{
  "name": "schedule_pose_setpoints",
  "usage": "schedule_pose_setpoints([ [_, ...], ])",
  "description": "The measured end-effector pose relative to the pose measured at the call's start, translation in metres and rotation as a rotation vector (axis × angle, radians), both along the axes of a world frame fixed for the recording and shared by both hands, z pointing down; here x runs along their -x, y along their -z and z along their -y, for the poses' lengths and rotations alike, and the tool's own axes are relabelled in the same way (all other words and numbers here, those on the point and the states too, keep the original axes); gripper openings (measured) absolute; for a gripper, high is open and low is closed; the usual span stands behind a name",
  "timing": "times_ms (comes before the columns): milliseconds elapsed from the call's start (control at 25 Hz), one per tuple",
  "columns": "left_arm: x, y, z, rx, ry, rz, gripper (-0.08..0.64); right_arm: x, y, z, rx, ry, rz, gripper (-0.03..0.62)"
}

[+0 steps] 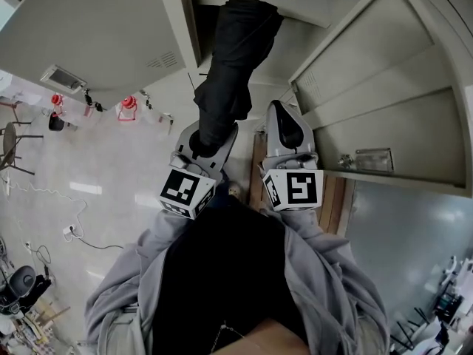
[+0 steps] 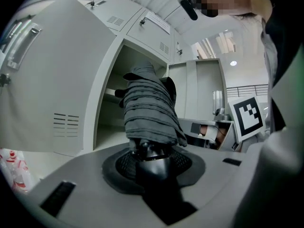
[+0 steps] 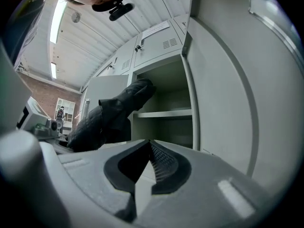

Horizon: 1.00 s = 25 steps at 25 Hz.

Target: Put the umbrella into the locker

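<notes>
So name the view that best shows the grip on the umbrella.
Left gripper view: the left gripper clamps the umbrella by its handle. Head view shows it from above; right gripper view only its side, grip hidden.

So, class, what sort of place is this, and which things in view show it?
Probably a locker area in a workshop or lab: a bank of grey metal lockers with vented doors, one standing open with a shelf inside, and a pale polished floor with loose cables.

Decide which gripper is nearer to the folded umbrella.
Left. The left gripper is shut on the folded umbrella's handle end, with the umbrella pointing into the open locker. The right gripper is shut and empty, alongside the umbrella but apart from it.
</notes>
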State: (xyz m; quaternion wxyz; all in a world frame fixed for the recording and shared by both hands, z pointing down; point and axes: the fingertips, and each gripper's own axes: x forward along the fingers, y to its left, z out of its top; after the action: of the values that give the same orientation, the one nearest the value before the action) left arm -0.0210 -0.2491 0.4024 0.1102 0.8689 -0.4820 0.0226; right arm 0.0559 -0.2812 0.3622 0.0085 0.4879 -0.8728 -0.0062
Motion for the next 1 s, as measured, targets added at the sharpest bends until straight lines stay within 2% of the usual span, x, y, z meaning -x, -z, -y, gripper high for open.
schedule_pose_setpoints([
  [600,0.006,-0.07,0.019,0.168,-0.049,0.038,0.117,0.002,-0.022,0.031,0.053,-0.038,-0.017,0.003],
  [1000,0.006,-0.086,0.063,0.274,-0.099,0.049,0.118,0.002,-0.029,0.058,0.072,-0.113,-0.015,0.003],
])
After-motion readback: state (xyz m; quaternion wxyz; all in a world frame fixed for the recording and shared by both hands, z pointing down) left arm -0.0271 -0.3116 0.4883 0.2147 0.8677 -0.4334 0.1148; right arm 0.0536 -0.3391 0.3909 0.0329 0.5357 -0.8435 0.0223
